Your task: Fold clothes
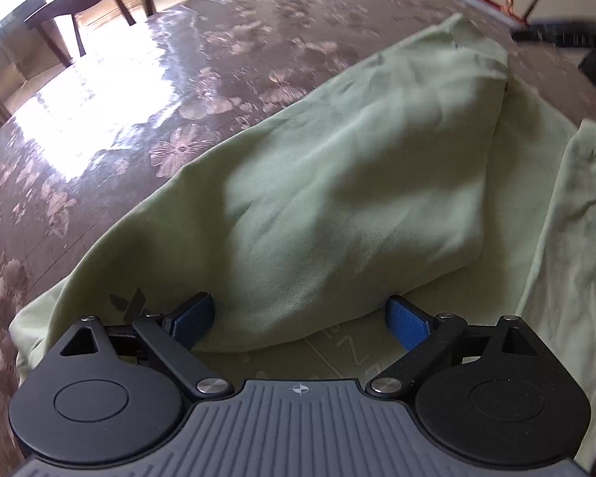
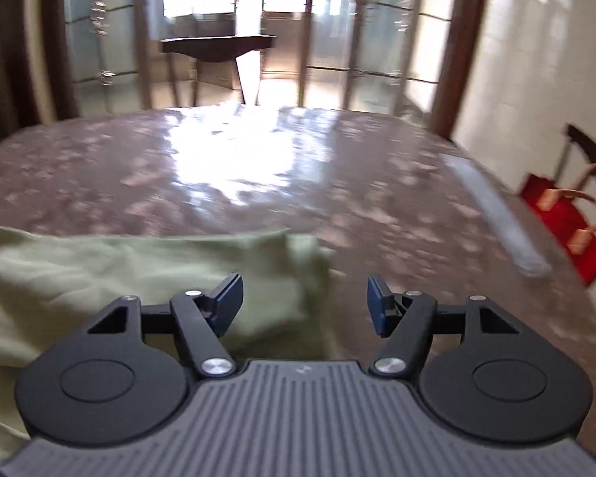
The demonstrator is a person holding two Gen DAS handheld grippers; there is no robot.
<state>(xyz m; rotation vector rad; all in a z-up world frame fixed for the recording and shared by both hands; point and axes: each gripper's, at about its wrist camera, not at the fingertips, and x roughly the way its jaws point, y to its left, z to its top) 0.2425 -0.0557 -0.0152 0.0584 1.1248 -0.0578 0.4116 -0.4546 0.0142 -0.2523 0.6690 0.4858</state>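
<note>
The tabletop (image 1: 147, 91), under a glossy flower-print cover, fills the upper left of the left wrist view and the whole middle band of the right wrist view. On it lies the pale green garment (image 1: 337, 183), with one part already turned over onto itself as a thick upper layer. Its long axis runs from the lower left of the left wrist frame up to the upper right, and a further strip of it hangs down the right edge.

The left tongs (image 1: 302, 320) are spread wide and hold nothing, low at the near end of that folded layer, which bulges between the two blue pads. The right tongs (image 2: 305, 304) are also spread and empty; the garment (image 2: 139, 278) lies to their lower left, its corner under the left pad only. By my reading the left tongs are nearer the cloth.
</note>
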